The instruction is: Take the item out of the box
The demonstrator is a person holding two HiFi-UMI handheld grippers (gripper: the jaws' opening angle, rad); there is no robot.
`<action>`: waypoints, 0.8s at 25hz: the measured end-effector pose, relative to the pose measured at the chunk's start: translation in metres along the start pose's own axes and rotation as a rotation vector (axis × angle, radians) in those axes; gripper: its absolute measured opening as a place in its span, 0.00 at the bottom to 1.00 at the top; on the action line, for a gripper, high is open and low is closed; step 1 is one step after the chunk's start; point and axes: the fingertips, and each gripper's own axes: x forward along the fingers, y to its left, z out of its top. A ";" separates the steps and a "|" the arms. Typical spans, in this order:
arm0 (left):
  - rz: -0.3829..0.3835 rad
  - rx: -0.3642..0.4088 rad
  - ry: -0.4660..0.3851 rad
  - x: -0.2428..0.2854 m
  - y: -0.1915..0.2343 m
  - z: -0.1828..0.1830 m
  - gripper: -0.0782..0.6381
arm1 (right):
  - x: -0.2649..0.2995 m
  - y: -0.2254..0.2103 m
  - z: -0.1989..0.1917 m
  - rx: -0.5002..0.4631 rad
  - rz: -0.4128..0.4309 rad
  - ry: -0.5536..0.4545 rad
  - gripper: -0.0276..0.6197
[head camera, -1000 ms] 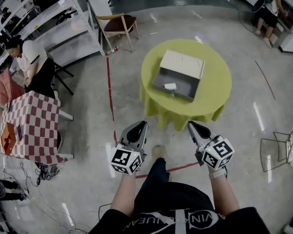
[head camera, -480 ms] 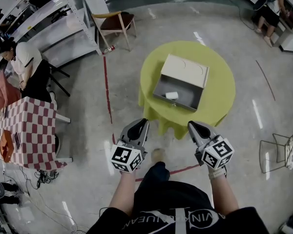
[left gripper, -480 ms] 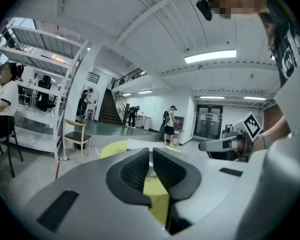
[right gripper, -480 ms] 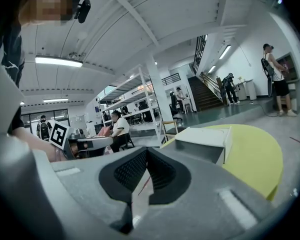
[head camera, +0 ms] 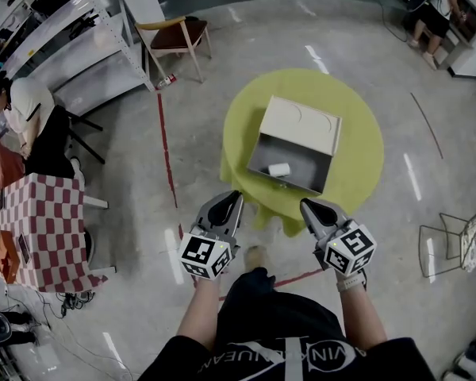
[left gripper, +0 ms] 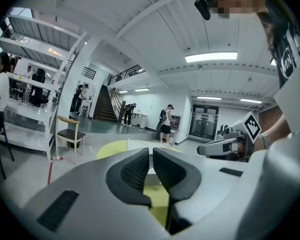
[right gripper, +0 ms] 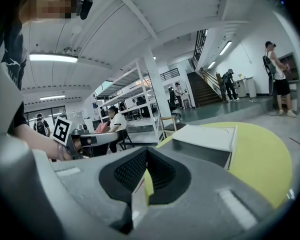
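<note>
On a round table with a yellow-green cloth stands a grey box with its beige lid swung open. A small white item lies inside it. In the head view both grippers hang short of the table's near edge, apart from the box. My left gripper is shut and empty. My right gripper is also shut, with nothing in it. The right gripper view has the box just beyond the right gripper. In the left gripper view the left gripper hides most of the table.
A wooden chair and white shelving stand at the back left. A seated person and a checked table are at the left. Red floor tape runs past the table. A wire chair is at the right.
The table and box have come nearer in the head view as I walk forward. Both grippers have advanced toward the table's near edge, still shut.
</note>
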 end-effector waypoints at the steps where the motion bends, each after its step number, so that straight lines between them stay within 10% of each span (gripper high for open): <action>1: -0.005 -0.001 0.001 0.004 0.003 0.000 0.15 | 0.003 -0.002 0.000 -0.002 -0.003 0.007 0.05; 20: -0.046 0.005 0.060 0.045 0.017 -0.014 0.15 | 0.050 -0.030 -0.013 -0.138 0.017 0.197 0.05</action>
